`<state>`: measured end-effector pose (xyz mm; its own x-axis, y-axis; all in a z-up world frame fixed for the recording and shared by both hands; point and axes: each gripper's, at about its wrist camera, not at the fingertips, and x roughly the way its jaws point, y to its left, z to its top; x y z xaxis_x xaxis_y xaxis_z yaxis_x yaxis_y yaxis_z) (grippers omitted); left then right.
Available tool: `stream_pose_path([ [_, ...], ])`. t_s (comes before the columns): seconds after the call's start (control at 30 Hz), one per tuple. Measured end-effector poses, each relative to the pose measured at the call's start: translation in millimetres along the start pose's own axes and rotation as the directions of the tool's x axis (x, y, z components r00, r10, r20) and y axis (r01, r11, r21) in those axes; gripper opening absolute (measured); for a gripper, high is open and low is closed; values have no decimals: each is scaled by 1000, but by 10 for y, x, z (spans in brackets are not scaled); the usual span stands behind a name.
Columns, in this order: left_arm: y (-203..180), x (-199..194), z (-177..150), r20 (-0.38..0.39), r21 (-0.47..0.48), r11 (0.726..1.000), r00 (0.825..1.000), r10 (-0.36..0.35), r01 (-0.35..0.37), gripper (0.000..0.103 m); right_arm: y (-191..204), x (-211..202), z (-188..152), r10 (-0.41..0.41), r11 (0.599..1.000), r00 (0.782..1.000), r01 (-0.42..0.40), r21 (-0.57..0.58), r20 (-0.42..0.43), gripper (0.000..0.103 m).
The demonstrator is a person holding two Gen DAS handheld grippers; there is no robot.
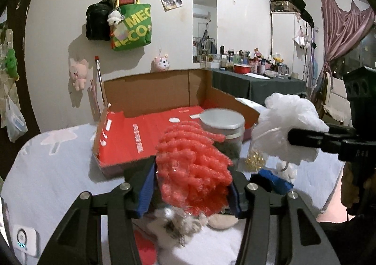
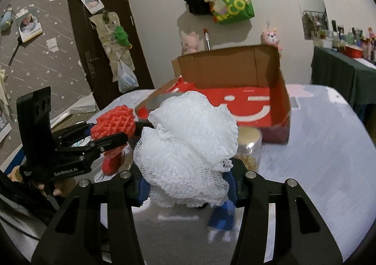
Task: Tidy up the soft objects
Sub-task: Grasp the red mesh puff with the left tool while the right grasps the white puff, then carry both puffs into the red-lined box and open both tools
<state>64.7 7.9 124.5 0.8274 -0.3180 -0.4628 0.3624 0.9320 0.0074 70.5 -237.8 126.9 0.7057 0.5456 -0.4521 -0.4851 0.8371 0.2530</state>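
Note:
My left gripper (image 1: 192, 185) is shut on a red foam net sleeve (image 1: 192, 166) and holds it above the bed, in front of the open cardboard box (image 1: 150, 100) with a red lining. My right gripper (image 2: 188, 185) is shut on a white mesh bath pouf (image 2: 188, 147), also raised above the bed. The pouf shows in the left wrist view (image 1: 291, 124) at right, and the red sleeve shows in the right wrist view (image 2: 115, 124) at left. The box (image 2: 258, 69) stands behind both.
A lidded clear jar (image 1: 225, 133) stands by the box's near right corner. A blue object (image 1: 272, 180), a bag of small yellow pieces (image 1: 255, 159) and a plush toy (image 1: 181, 220) lie on the pale bedspread (image 1: 47, 171). A dark-clothed table (image 1: 256, 81) stands behind.

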Motion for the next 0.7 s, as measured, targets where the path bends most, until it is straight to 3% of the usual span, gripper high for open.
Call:
stream_pose_path([
  [0.23,248,85,395,-7,12,999,999,-40,40,54,-93,-1,391,-6,1000,999,8,-31,33,49],
  [0.4,408,282,740,-38,40,997,997,-64,65,54,-187,136,764,0,998,1000,1,-62,11,49],
  [0.7,573,993,1201,-158,83,993,985,-74,88,54,-418,859,1458,-34,994,995,23,-111,-94,49],
])
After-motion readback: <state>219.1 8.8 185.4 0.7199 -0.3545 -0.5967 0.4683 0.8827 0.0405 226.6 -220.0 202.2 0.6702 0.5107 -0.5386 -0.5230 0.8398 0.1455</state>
